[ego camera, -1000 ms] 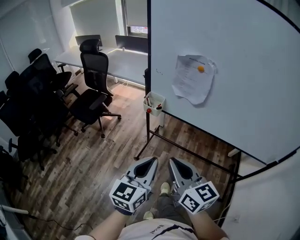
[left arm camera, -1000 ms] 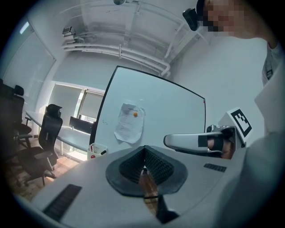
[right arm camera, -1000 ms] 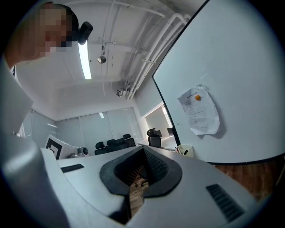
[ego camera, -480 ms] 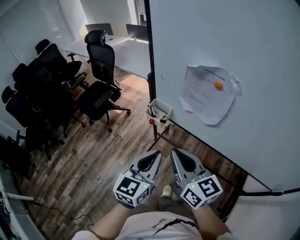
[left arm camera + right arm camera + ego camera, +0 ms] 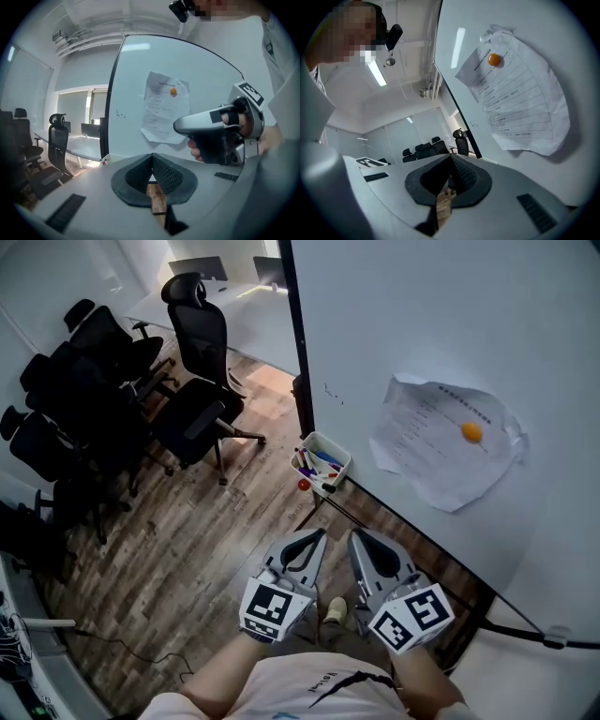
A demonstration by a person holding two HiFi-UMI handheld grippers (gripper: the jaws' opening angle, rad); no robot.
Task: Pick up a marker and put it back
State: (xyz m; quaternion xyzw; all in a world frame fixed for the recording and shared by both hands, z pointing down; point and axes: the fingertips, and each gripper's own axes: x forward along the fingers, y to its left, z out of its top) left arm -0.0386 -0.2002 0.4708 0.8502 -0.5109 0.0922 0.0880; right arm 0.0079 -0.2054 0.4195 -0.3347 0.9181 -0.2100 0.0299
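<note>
- The whiteboard (image 5: pixel 422 334) fills more of the head view than it did a second ago. Its dark left edge now runs steeply down the middle of the picture. Judgement: the person has stepped closer to the board.
- The wooden floor (image 5: pixel 187 559) and the black office chairs (image 5: pixel 192 418) have slid toward the left side of the head view. They play no part in the task.
- The sheet of paper (image 5: pixel 450 442), pinned by an orange magnet (image 5: pixel 472 431), has drifted right and lower across the board, which agrees with the same approach.
- The left gripper (image 5: pixel 317 534) and right gripper (image 5: pixel 354 533) stay side by side, low and close to the body. Both point toward the board's lower corner.
- In each gripper view the fingers are clenched tip to tip with nothing between them. Only floor shows below the pads.
- The white marker holder (image 5: pixel 330 441) hangs at the board's lower left corner. It now shows larger and nearer the grippers, but still well apart from them.
- The markers (image 5: pixel 317 463) remain inside the holder, untouched.
- Judgement: the task is in its approach stage. One pair of fingers must open before a marker can be taken.
</note>
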